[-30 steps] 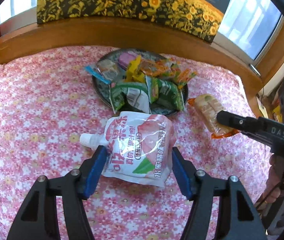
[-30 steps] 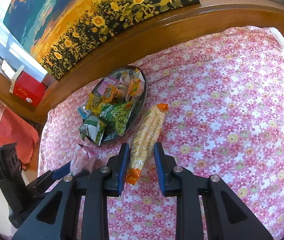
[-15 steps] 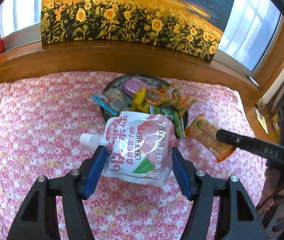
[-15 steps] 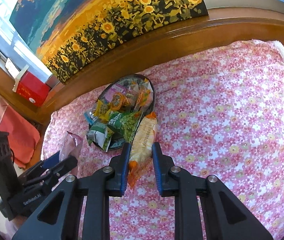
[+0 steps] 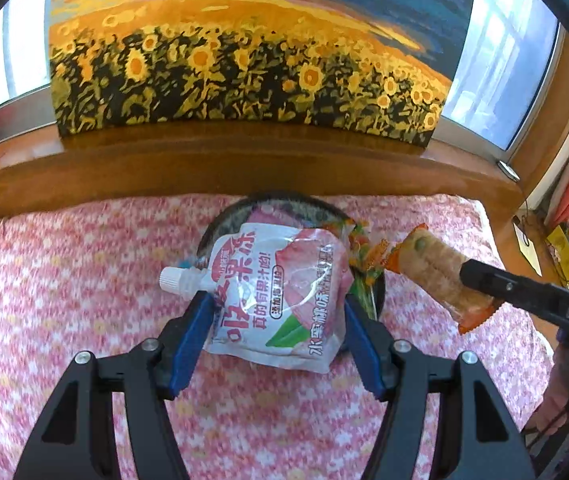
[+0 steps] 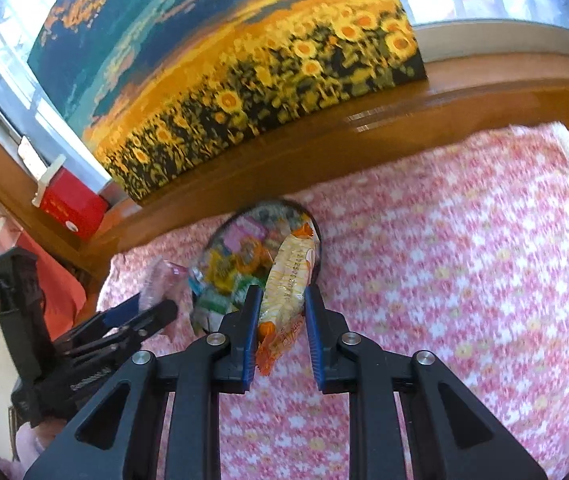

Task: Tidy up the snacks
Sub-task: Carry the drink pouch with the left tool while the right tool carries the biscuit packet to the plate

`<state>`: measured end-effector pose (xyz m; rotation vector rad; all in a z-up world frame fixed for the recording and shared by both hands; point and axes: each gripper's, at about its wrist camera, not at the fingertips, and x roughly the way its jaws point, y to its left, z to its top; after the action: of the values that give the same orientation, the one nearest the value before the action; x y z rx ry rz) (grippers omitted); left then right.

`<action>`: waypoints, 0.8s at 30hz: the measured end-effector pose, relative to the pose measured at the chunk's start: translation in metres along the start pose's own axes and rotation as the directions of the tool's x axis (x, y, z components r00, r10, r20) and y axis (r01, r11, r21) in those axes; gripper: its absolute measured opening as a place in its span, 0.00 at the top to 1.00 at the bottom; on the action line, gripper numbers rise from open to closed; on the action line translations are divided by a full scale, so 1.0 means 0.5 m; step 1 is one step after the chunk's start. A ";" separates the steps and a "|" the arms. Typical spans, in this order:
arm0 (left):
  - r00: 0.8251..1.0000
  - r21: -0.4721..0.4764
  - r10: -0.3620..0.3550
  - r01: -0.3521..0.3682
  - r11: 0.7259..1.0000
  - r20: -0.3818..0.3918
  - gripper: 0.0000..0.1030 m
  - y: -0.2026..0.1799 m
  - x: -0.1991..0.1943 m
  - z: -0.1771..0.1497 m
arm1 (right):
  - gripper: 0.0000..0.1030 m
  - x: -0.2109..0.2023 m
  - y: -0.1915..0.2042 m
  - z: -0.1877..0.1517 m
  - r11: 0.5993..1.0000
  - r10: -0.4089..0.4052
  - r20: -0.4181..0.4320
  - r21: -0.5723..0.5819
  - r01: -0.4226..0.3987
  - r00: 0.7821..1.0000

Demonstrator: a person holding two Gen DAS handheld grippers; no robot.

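Setting: pink flowered cloth [image 5: 64, 288] over a wooden ledge, sunflower painting [image 5: 244, 60] at the far side.
Left gripper [image 5: 276, 316]: clamped on a white juice pouch [image 5: 276, 296], held in the air in front of the plate [image 5: 276, 205].
Right gripper [image 6: 280, 320]: its jaws have just been closing; they pinch a long orange biscuit pack [image 6: 286, 280].
Change: both snacks were on the cloth a second ago and now hang clear of it, closer to the plate.
Meaning: both seem ready to be set among the plate's snacks.
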<state>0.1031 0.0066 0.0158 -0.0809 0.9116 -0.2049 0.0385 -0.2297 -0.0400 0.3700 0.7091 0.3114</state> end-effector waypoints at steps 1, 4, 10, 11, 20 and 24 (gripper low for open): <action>1.000 -0.001 0.000 0.000 1.000 -0.006 0.34 0.000 0.005 0.006 | 0.78 0.003 0.005 0.006 1.000 0.004 0.005 -0.004 -0.004 1.000; 1.000 0.009 0.000 0.000 1.000 -0.007 0.34 0.000 0.027 0.022 | 0.78 0.015 0.017 0.023 1.000 0.012 0.019 -0.017 -0.012 1.000; 1.000 0.016 0.003 -0.002 1.000 -0.019 0.33 0.003 0.065 0.037 | 0.78 0.038 0.029 0.051 0.999 0.036 0.042 -0.022 -0.035 0.998; 1.000 0.015 0.003 -0.002 1.000 -0.022 0.33 0.004 0.071 0.038 | 0.78 0.043 0.030 0.054 0.999 0.040 0.043 -0.023 -0.039 0.998; 0.999 -0.006 -0.013 0.012 1.000 -0.039 0.33 0.011 0.105 0.039 | 0.78 0.096 0.029 0.058 0.998 0.060 -0.014 -0.025 -0.061 0.998; 0.999 -0.007 -0.027 0.026 1.000 -0.039 0.32 0.010 0.107 0.041 | 0.79 0.112 0.029 0.053 0.998 0.060 -0.041 -0.028 -0.061 0.997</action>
<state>0.1519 -0.0004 -0.0142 -0.0951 0.9507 -0.2289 0.0946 -0.2004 -0.0473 0.3590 0.7328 0.3864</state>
